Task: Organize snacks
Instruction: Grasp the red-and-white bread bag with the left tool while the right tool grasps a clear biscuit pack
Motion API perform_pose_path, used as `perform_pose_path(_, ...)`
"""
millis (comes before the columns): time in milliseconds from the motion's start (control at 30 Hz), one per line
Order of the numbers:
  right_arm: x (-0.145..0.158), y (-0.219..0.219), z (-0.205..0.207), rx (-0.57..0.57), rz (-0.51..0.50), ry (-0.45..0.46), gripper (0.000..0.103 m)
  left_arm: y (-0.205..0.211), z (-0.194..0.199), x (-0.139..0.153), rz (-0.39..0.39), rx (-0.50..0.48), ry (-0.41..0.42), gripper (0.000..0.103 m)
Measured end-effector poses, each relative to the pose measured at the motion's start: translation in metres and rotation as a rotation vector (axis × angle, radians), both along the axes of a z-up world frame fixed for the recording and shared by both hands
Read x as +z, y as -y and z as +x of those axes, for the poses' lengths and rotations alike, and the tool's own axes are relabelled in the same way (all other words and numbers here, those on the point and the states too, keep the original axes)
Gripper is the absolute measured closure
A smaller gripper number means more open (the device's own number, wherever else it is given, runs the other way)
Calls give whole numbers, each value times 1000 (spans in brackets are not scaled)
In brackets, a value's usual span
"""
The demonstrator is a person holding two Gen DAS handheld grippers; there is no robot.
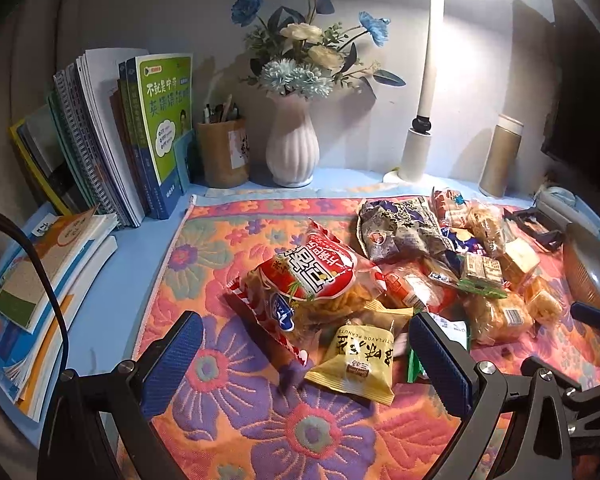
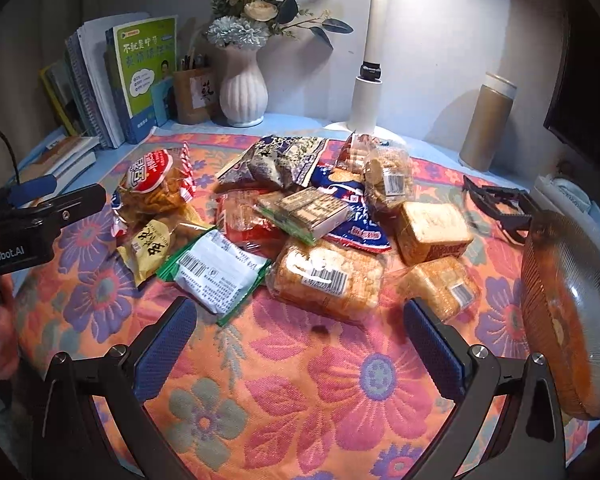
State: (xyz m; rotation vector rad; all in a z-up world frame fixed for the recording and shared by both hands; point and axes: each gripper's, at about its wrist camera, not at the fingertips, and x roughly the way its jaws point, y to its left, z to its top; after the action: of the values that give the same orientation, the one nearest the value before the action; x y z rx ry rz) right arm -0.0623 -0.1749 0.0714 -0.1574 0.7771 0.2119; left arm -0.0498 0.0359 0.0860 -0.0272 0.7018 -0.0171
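Note:
A heap of snack packs lies on a floral cloth. In the left wrist view a red-labelled bag of fried sticks and a yellow peanut pack lie between the fingers of my open, empty left gripper. In the right wrist view my right gripper is open and empty, just short of a clear bag of puffed cakes and a green-edged white pack. The left gripper shows at the left edge there. A ribbed glass bowl stands tilted at the right.
Books stand and lie at the left. A pen holder, a white vase of flowers, a white lamp and a brown canister line the back wall. A black folding stand lies at the right.

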Motion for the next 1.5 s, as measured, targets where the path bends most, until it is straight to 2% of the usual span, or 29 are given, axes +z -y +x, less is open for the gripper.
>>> perform_pose_path(867, 1, 8, 3, -40, -10, -14, 0, 1, 1, 0, -3, -12, 2, 0)
perform_pose_path(1333, -1, 12, 6, -46, -10, -21, 0, -7, 8, 0, 30, -5, -1, 0)
perform_pose_path(1433, 0, 16, 10, -52, -4, -25, 0, -14, 13, 1, 33, -21, -7, 0)
perform_pose_path(1500, 2, 19, 13, -56, 1, -26, 0, -18, 19, 0, 23, -73, -25, 0)
